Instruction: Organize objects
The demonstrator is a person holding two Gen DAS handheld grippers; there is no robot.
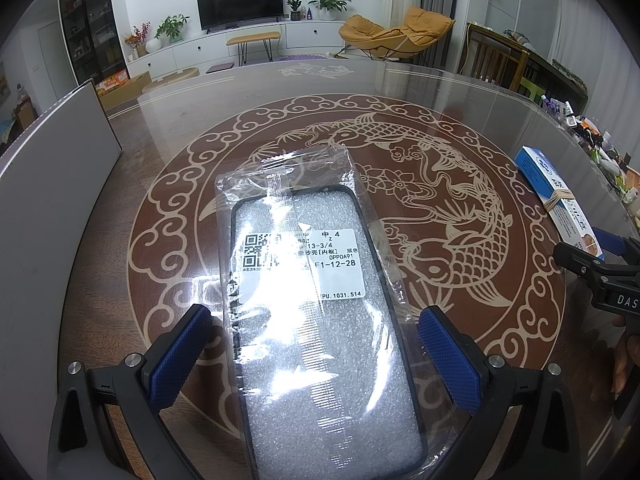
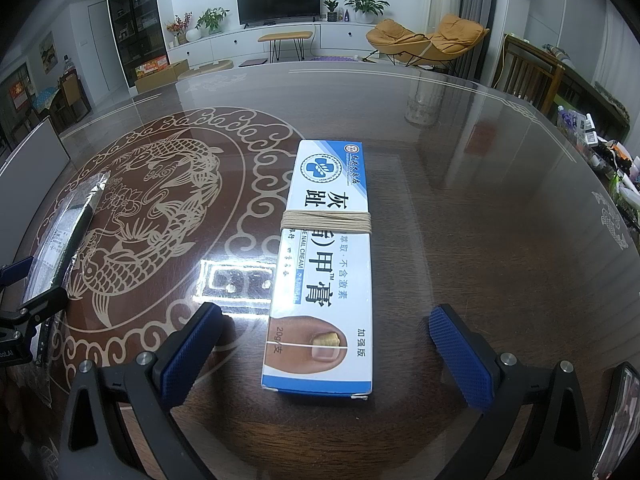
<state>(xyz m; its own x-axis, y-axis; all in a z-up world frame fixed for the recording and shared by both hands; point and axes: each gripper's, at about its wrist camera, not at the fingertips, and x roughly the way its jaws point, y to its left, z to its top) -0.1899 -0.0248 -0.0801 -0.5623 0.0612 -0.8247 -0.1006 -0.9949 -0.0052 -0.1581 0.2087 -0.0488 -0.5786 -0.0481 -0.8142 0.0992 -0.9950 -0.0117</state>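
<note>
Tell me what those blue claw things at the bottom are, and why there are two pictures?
They are grabbers a person holds, one per hand, each with a camera looking along its fingers. The left one's picture shows the left gripper, open around a phone case in a plastic bag. The right one's picture shows the right gripper, open around a nail cream box with a rubber band around it. Both things lie on the glass-topped table. Nothing is squeezed yet.

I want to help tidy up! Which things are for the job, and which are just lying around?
For the job: bagged phone case between the open left gripper; nail cream box between the open right gripper.

Just around: white board, table-edge clutter.
</note>
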